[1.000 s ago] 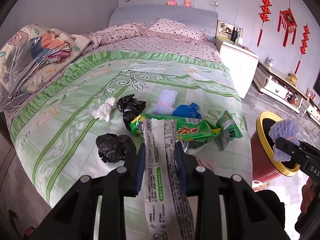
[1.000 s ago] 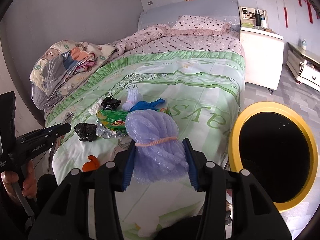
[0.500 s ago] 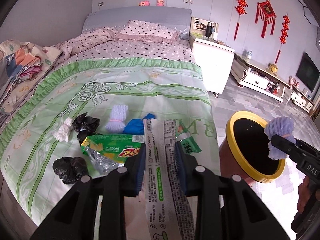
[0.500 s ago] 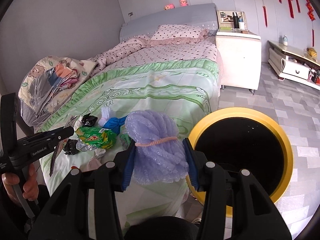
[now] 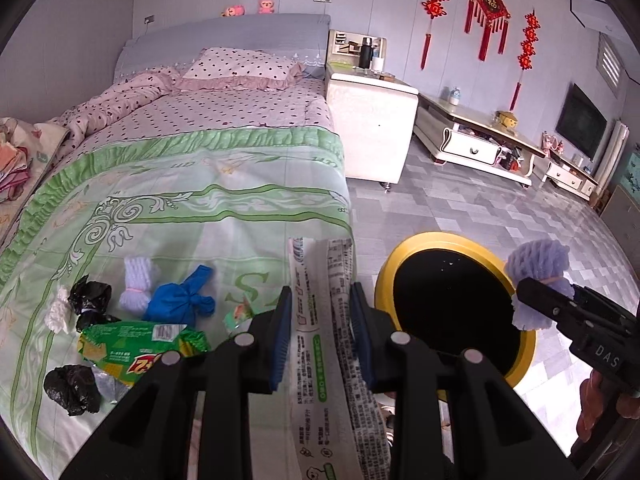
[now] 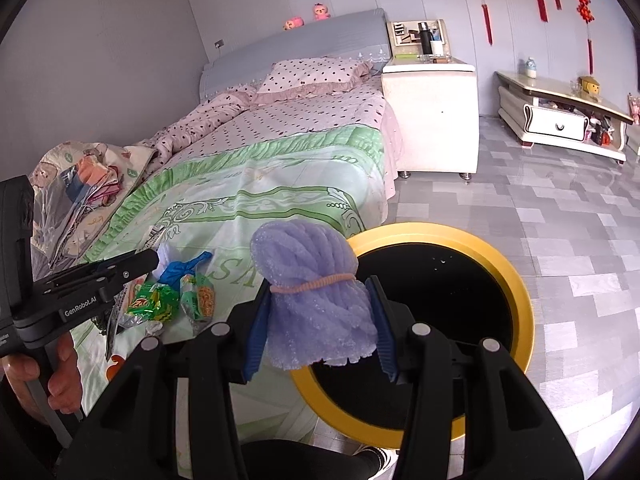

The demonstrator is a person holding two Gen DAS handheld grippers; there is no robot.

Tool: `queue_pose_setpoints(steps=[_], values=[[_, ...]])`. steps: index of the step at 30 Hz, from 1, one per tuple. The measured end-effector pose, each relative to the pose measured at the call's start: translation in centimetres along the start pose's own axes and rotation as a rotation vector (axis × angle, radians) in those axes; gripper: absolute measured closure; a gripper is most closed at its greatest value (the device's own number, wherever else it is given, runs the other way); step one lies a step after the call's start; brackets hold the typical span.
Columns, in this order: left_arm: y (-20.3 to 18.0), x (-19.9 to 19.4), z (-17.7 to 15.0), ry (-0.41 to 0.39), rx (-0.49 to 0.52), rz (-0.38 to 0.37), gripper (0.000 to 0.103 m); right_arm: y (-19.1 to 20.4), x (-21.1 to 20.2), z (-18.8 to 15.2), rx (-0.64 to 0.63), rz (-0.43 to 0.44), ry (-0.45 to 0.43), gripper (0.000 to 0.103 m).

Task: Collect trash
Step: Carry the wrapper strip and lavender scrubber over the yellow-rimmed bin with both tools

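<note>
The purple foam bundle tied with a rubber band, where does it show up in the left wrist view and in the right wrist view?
Left wrist view: purple foam bundle at far right, clamped in the right gripper, beside the bin's right edge.
Right wrist view: lower centre, between the blue pads.
Shared landmark: the yellow-rimmed bin, on the floor by the bed.

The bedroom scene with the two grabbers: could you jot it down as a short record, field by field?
left gripper: shut on a long white printed plastic wrapper
right gripper: shut on a lilac foam-net bundle tied with a pink band
bin: round yellow-rimmed black-lined bin on the grey floor beside the bed
bed: green patterned quilt
left on quilt: blue knotted glove, green snack bag, two black crumpled bags, white wad, second lilac bundle
</note>
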State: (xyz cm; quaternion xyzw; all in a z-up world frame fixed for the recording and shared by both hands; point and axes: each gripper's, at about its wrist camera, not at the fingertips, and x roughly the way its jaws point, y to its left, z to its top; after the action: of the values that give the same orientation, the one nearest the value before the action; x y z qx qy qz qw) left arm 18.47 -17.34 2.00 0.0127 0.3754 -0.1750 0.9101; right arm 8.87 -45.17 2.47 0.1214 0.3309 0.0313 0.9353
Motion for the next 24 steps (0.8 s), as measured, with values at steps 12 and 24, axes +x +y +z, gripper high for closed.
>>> queue_pose_setpoints(steps=[12, 24], values=[[-5.4, 4.3, 1.1, 0.056, 0.048, -0.09, 0.076, -4.6, 1.0, 1.8, 0.068, -0.044, -0.018, 0.059], [-9.6, 8.8, 0.6, 0.118, 0.072, -0.16, 0.076, -9.7, 3.7, 1.8, 0.174, -0.092, 0.021, 0.059]])
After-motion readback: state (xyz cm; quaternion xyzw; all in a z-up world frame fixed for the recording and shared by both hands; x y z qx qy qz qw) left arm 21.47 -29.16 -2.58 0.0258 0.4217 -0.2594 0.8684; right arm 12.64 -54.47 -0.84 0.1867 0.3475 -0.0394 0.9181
